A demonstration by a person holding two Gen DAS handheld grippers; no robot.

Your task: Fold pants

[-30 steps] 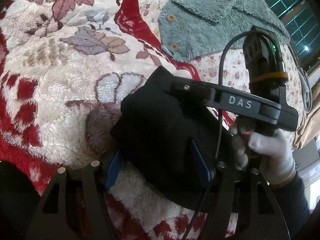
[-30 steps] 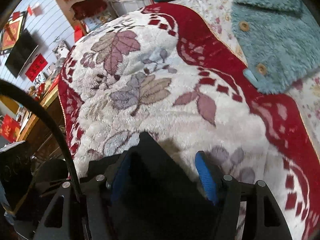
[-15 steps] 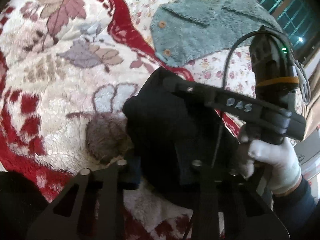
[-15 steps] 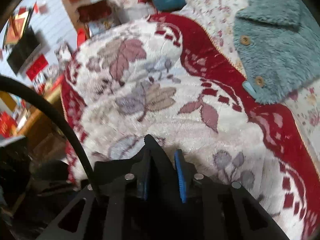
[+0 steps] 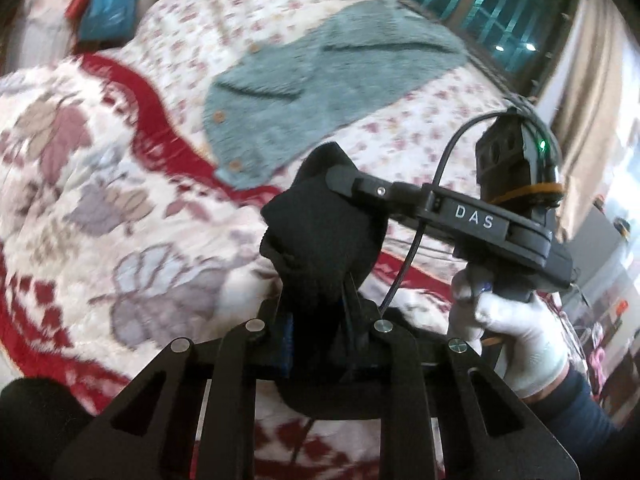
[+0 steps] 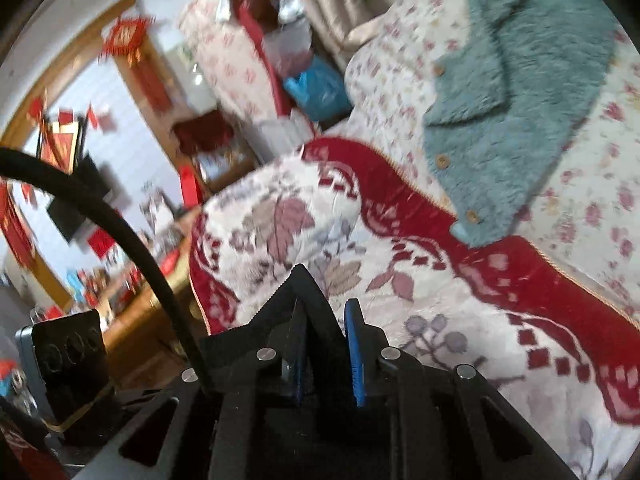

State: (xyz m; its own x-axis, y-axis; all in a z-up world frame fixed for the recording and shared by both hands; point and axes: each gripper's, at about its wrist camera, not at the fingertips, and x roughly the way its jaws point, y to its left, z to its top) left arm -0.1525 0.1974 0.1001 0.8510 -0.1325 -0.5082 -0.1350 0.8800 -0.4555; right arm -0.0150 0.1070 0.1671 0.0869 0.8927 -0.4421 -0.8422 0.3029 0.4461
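The black pants hang bunched and lifted above the red and cream floral blanket. My left gripper is shut on the lower part of the bunch. My right gripper, seen from the left wrist view with a white-gloved hand on its handle, is shut on the upper edge of the same cloth. In the right wrist view the pants stand as a black peak pinched between the blue pads of the right gripper. The rest of the pants is hidden below the grippers.
A teal fleece jacket with wooden buttons lies on the flowered bedspread beyond the blanket; it also shows in the right wrist view. A blue bag and cluttered furniture stand past the bed's far edge.
Both grippers have closed on the black pants and lifted them off the blanket. Both views have tilted up toward the far side of the bed.
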